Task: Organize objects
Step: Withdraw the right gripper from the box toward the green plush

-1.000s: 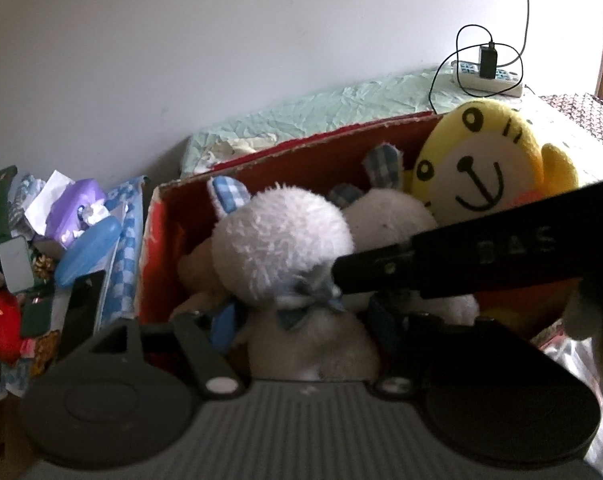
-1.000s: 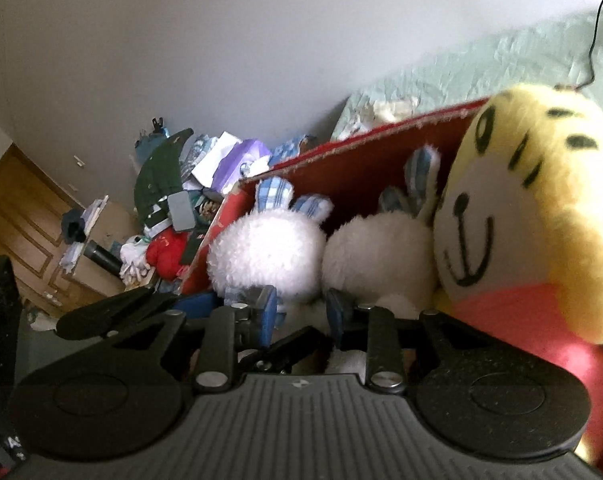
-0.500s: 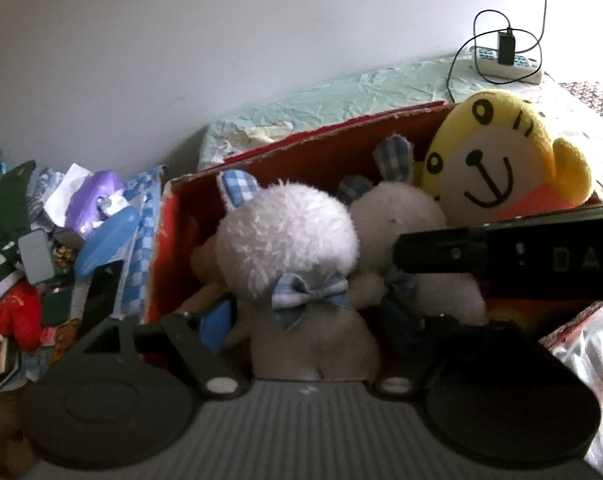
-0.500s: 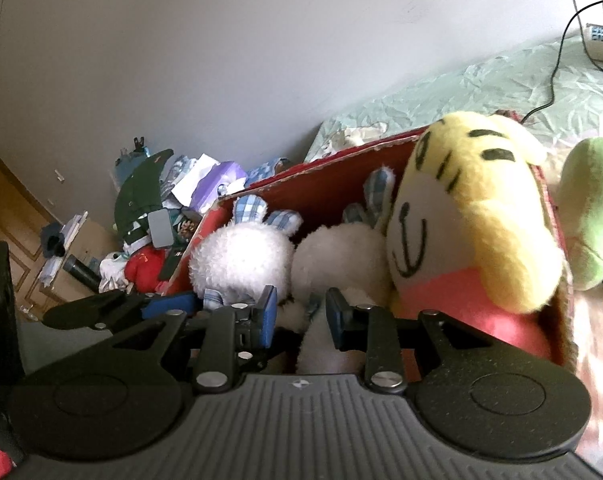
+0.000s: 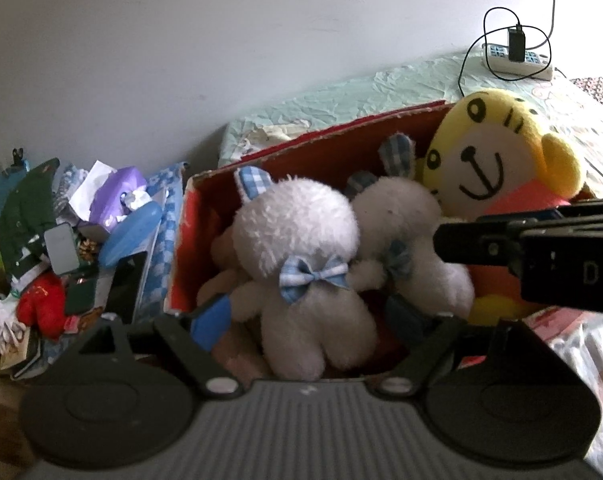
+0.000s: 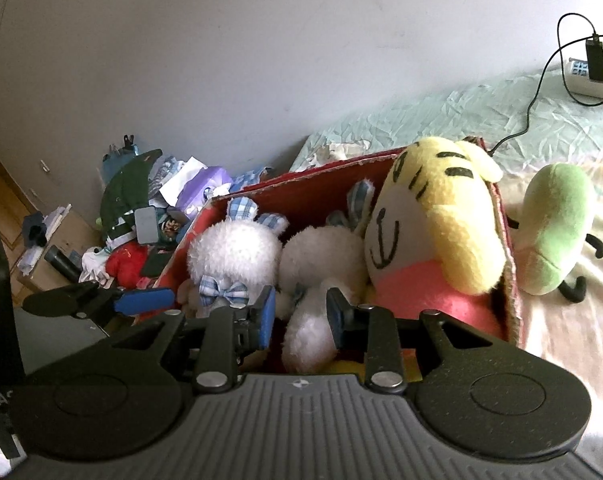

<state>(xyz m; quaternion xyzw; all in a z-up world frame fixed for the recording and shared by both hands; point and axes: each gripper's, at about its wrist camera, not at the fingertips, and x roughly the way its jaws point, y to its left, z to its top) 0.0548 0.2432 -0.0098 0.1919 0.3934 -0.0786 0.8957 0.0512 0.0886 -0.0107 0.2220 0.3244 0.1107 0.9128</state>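
I'm at the release step: three plush toys already sit in the red cardboard box [image 5: 189,240] on the bed. The white bunny with the blue gingham bow [image 5: 301,256] is at the box's left end, upright and leaning back. A second white bunny [image 5: 397,232] is packed against it mid-box. The yellow tiger plush [image 5: 489,160] fills the right end, head above the rim.

My left gripper [image 5: 307,320] is opening around the bow bunny's lower body; the pads look clear of the fur, so I read it as let go. My right gripper [image 6: 299,316] is partly closed, and a white plush limb [image 6: 305,336] shows in the gap. I can't tell if the pads are pinching it or just straddling it.

Left to do, I'd say: the green plush [image 6: 557,236] lying on the bedsheet just outside the box's right wall. Next move calls for backing both grippers out without dragging a bunny, then swinging right. The box looks nearly full, so the green one will need pressing into a gap.
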